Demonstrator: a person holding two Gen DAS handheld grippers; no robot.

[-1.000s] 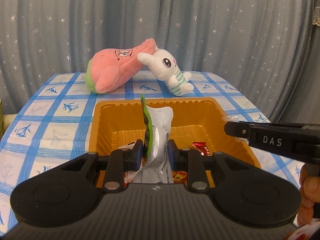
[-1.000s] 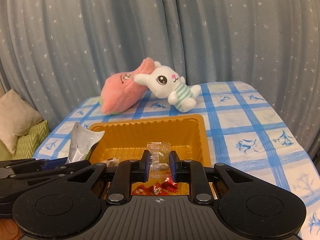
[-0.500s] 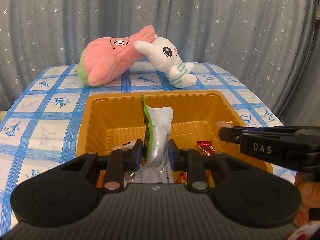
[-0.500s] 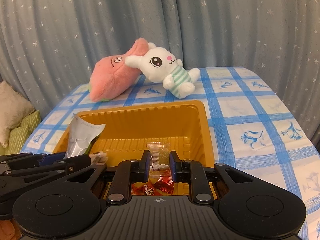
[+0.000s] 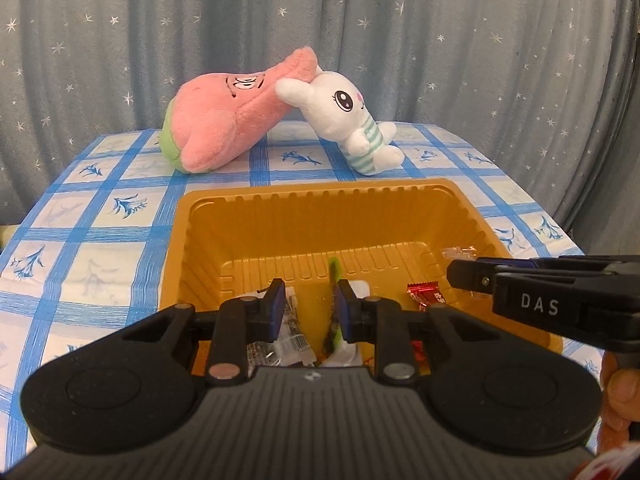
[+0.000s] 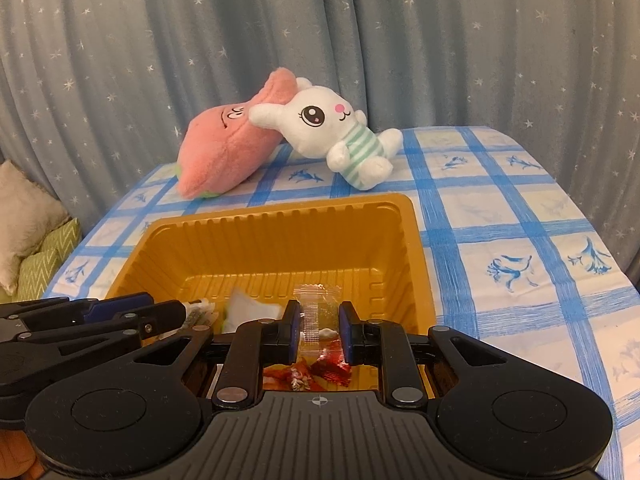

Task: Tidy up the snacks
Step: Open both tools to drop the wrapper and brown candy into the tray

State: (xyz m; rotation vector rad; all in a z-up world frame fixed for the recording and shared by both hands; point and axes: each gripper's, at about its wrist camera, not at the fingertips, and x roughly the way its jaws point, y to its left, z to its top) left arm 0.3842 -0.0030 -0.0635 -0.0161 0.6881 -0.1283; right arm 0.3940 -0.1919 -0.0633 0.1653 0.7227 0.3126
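Both grippers are angling downward over the near edge of an orange tray (image 5: 476, 216) that is sitting on a desk (image 5: 100, 240) covered in a blue-and-white checked cloth.

The left gripper (image 5: 310, 306) is hanging low inside the tray, and its fingers (image 5: 276, 308) are standing apart. A green-edged silver packet (image 5: 335, 312) is dropping away between them, lying close against the right-hand finger and no longer clamped. Below it, clear-wrapped snacks (image 5: 280, 344) are lying on the tray floor, and a red candy (image 5: 426, 294) is resting further right.

The right gripper (image 6: 319, 332) is reaching in beside the left one, seen in the left wrist view as a black bar marked DAS (image 5: 560, 304) crossing in from the right. Its fingers (image 6: 290, 332) are pressing together on a small clear-wrapped candy (image 6: 316, 312), which is standing upright between the pads above the tray floor. Red wrapped candies (image 6: 320, 372) are lying directly beneath it. A person's fingertips (image 5: 620, 396) are showing at the lower right edge behind that gripper.

At the far end of the desk, a pink plush (image 5: 224, 124) and a white bunny plush (image 5: 344, 116) are leaning against each other, in front of a grey star-print curtain (image 5: 400, 40).
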